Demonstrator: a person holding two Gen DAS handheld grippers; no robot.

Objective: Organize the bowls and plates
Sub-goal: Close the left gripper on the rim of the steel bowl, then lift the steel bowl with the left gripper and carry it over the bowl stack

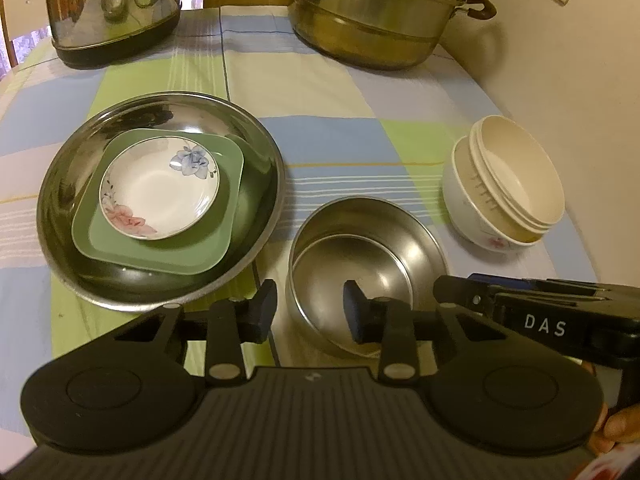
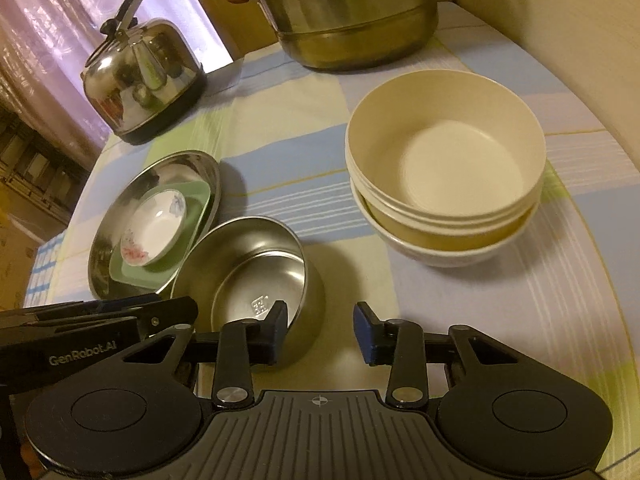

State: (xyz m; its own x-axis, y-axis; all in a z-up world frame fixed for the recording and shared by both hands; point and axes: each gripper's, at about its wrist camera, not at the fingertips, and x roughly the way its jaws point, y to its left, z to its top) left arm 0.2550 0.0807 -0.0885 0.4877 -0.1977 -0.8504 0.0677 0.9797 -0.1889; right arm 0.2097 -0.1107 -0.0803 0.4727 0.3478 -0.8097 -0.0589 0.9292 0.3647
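A large steel plate [image 1: 72, 208] holds a green square plate [image 1: 120, 248] with a small floral dish [image 1: 160, 196] on top. A steel bowl [image 1: 384, 256] with another nested inside sits to its right. Cream bowls [image 1: 516, 176] are stacked in a white floral bowl [image 1: 472, 216] at the right. My left gripper [image 1: 310, 312] is open, its jaws either side of the steel bowl's near rim. My right gripper [image 2: 320, 332] is open and empty, hovering by the steel bowl [image 2: 256, 264], in front of the cream stack [image 2: 444, 160]. The plate stack [image 2: 120, 216] lies left.
A steel kettle [image 2: 140, 80] stands at the back left and a large steamer pot [image 2: 352, 20] at the back. The checked tablecloth [image 1: 340, 92] covers the table; a wall [image 1: 568, 80] runs along the right edge.
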